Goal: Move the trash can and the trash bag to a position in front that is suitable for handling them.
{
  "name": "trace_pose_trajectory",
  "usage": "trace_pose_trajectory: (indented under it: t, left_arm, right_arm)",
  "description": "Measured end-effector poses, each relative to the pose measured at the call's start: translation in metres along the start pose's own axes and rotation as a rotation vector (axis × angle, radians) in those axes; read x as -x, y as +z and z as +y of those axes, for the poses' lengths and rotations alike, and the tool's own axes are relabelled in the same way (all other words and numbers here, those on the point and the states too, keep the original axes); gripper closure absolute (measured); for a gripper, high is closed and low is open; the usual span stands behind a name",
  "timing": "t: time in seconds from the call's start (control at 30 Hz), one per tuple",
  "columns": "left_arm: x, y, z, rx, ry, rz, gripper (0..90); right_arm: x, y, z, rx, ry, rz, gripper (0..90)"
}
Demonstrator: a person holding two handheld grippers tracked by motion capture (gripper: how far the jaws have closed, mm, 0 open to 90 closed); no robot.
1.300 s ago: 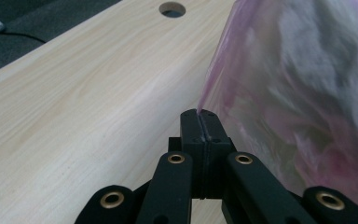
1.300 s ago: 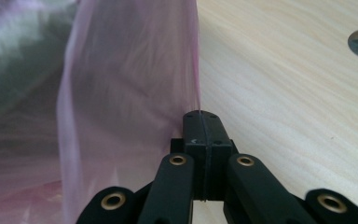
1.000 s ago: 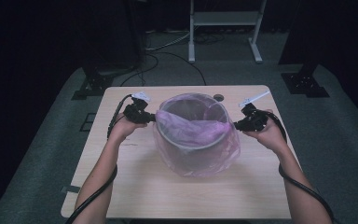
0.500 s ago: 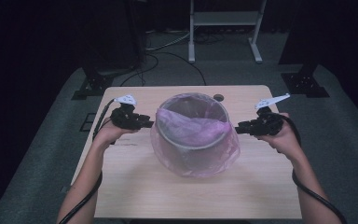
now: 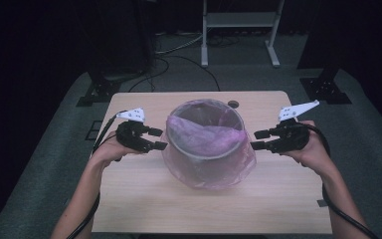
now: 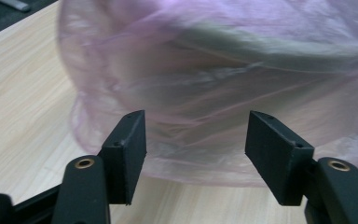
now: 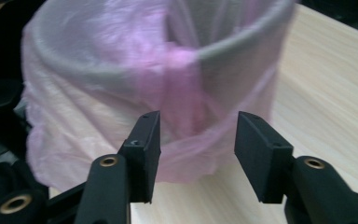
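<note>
Dark floor surrounds our wooden counter [image 5: 129,209], where the bin [image 5: 206,149] with its pink liner [image 5: 204,132] stands mid-counter. Our left tool [image 5: 160,139] and right tool [image 5: 254,140] flank it, jaws just spreading, pinching nothing.

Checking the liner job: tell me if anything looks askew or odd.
The pink bag is folded over the bin's rim, but inside it sags in a loose fold across the opening rather than lining the walls. Nothing spilled or damaged.

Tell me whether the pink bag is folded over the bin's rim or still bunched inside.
Folded over. The pink bag drapes down the outside of the bin all round, its lower edge pooling on the table.
</note>
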State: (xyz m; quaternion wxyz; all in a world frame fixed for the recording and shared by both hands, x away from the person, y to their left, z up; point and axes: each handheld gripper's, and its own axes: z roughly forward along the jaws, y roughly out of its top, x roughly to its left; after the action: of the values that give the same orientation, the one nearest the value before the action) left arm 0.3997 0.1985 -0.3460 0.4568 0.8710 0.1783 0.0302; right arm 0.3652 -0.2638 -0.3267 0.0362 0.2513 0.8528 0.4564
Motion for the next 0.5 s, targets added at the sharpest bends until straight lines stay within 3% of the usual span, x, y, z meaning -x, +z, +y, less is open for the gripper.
trace_pose_trajectory:
  t: [0.27,0.5]
  left_arm:
    - [0.015,0.008,0.001,-0.010,0.041,-0.052,26.8]
    - [0.031,0.024,0.001,-0.030,0.072,-0.033,20.3]
  right_arm:
    - [-0.016,0.014,-0.004,-0.006,-0.041,0.040,41.7]
    - [-0.025,0.028,-0.007,-0.010,-0.065,0.010,41.1]
